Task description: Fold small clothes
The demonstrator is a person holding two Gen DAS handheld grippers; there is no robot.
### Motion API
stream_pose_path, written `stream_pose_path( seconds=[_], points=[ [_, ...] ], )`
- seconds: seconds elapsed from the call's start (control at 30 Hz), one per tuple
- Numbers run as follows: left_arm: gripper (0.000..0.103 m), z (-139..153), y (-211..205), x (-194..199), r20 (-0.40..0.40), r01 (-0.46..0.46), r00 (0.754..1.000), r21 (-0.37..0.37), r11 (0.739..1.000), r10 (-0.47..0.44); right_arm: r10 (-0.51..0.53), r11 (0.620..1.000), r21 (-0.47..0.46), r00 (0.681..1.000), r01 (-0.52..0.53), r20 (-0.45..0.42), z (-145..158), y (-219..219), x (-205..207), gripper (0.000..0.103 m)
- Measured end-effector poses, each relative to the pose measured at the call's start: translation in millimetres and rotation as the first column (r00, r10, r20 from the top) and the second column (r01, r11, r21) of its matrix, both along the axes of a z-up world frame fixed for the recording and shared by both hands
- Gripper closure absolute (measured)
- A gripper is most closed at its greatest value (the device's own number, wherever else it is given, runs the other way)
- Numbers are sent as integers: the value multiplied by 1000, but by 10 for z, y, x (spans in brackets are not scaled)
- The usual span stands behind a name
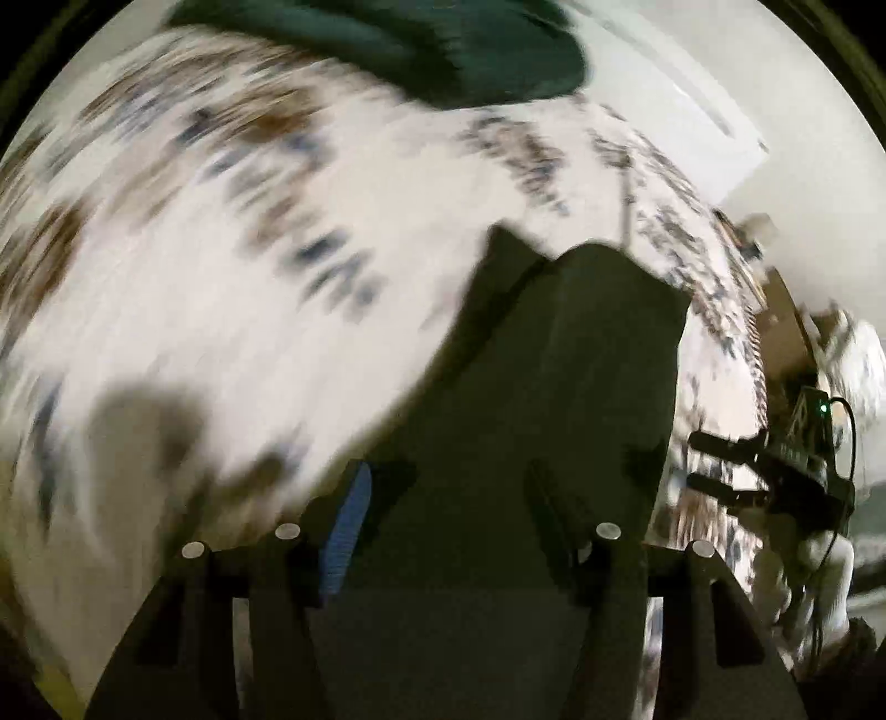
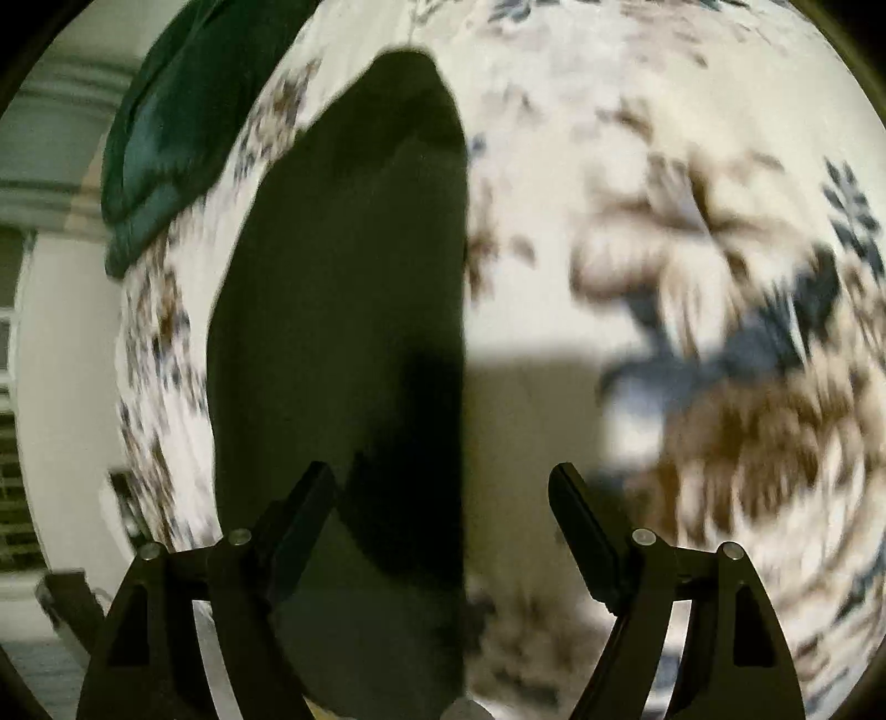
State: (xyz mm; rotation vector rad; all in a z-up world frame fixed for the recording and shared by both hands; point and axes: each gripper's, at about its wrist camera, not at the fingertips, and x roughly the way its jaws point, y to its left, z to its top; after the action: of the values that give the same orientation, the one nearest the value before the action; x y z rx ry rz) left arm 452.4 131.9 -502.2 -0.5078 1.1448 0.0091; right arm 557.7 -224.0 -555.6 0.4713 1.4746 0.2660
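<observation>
A dark, folded small garment (image 1: 565, 387) lies flat on a floral bedsheet (image 1: 221, 332). My left gripper (image 1: 448, 498) hovers over its near end with the jaws apart; blur hides whether the pads touch the cloth. In the right wrist view the same dark garment (image 2: 343, 277) runs away from the camera as a long strip. My right gripper (image 2: 443, 498) stands wide open above its right edge, with nothing pinched. The right gripper (image 1: 764, 471) also shows at the right edge of the left wrist view, fingers spread.
A dark green garment (image 1: 415, 44) lies bunched at the far end of the bedsheet (image 2: 637, 277), seen too as a green garment (image 2: 160, 138) at upper left. A white wall (image 1: 692, 83) rises beyond the bed. A light sleeve (image 1: 803, 570) is behind the right gripper.
</observation>
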Motion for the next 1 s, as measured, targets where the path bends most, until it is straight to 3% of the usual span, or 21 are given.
stream_pose_path(
  seconds=[0.13, 0.27, 0.3, 0.33, 0.37, 0.47, 0.53, 0.63, 0.8, 0.83, 0.9, 0.97, 1.0],
  points=[
    [48, -231, -128, 1046, 16, 112, 994, -3, 994, -112, -38, 999, -16, 997, 39, 66, -40, 18, 560, 21],
    [50, -502, -370, 1620, -8, 249, 969, 49, 967, -249, -120, 992, -22, 988, 123, 97, -92, -18, 1062, 21],
    [59, -591, -454, 1744, -15, 292, 956, 77, 953, -292, -141, 989, -31, 985, 145, 102, -103, -28, 1187, 21],
    [88, -623, -497, 1814, -13, 315, 949, 76, 946, -315, -155, 987, -35, 982, 160, 107, -98, -46, 1300, 21],
    [100, -686, -536, 1866, -10, 352, 936, 44, 935, -352, -162, 985, -40, 980, 167, 113, -112, -39, 1414, 24],
    [100, -601, -485, 1836, 52, 355, 933, 25, 934, -356, -182, 979, -74, 979, 189, 88, -171, -23, 1704, 94],
    [100, -479, -345, 1772, 96, 323, 942, -14, 946, -320, -212, 973, -72, 973, 218, 88, -155, 56, 1760, 94],
    [100, -334, -68, 1778, 138, 268, 957, -93, 959, -254, -162, 980, -93, 979, 173, 122, -70, 236, 1818, 95],
    [99, -753, 55, 1991, 41, 265, 964, -84, 961, -262, -100, 978, -171, 990, 116, 96, -179, 496, 1934, 93],
    [98, -808, 60, 2002, 29, 266, 964, -96, 959, -265, -97, 977, -181, 992, 110, 79, -219, 505, 1944, 90],
    [94, -808, 65, 1985, 22, 278, 960, -123, 953, -277, -106, 977, -177, 991, 118, 76, -212, 478, 1912, 70],
    [86, -735, 105, 1933, 33, 281, 960, -159, 947, -279, -115, 977, -172, 990, 127, 76, -147, 405, 1807, 59],
    [73, -690, 135, 1881, 30, 271, 962, -164, 949, -270, -119, 980, -154, 990, 130, 74, -110, 366, 1739, 57]
  ],
)
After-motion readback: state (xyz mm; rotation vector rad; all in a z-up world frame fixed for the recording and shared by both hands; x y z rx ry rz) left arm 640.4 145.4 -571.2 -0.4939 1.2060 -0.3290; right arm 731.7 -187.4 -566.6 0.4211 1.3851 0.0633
